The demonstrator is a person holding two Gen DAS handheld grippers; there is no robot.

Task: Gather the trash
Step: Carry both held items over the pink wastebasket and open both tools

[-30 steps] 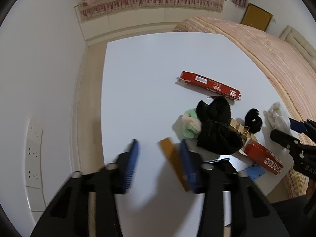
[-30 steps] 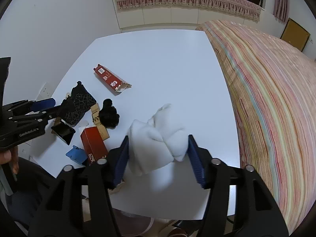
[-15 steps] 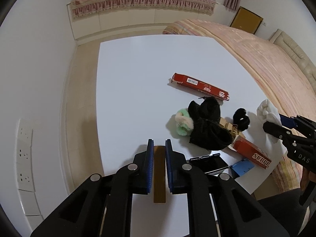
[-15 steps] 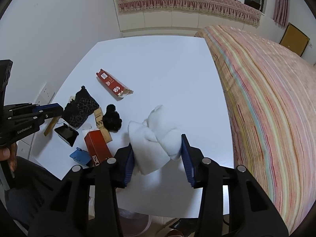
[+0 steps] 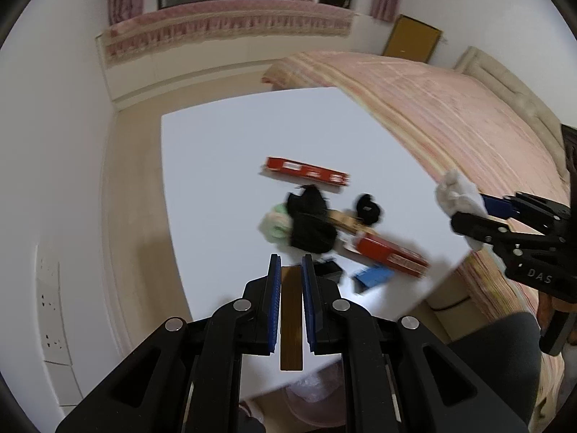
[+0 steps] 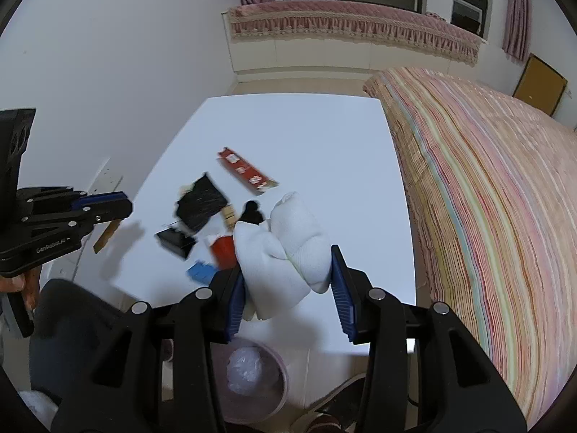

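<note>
My left gripper is shut on a flat brown strip and holds it above the near edge of the white table. My right gripper is shut on a white cloth wad, lifted above the table's near edge; it also shows at the right of the left wrist view. A pink bin with a clear liner stands on the floor below the right gripper. The left gripper and strip show at the left of the right wrist view.
On the table lie a long red box, a second red box, black cloth, a green soft thing, a blue piece and a small black tray. A striped bed borders the table's right side.
My left gripper closed on the brown strip and lifted it back toward the near edge. My right gripper closed on the white cloth and lifted it back over the bin.
</note>
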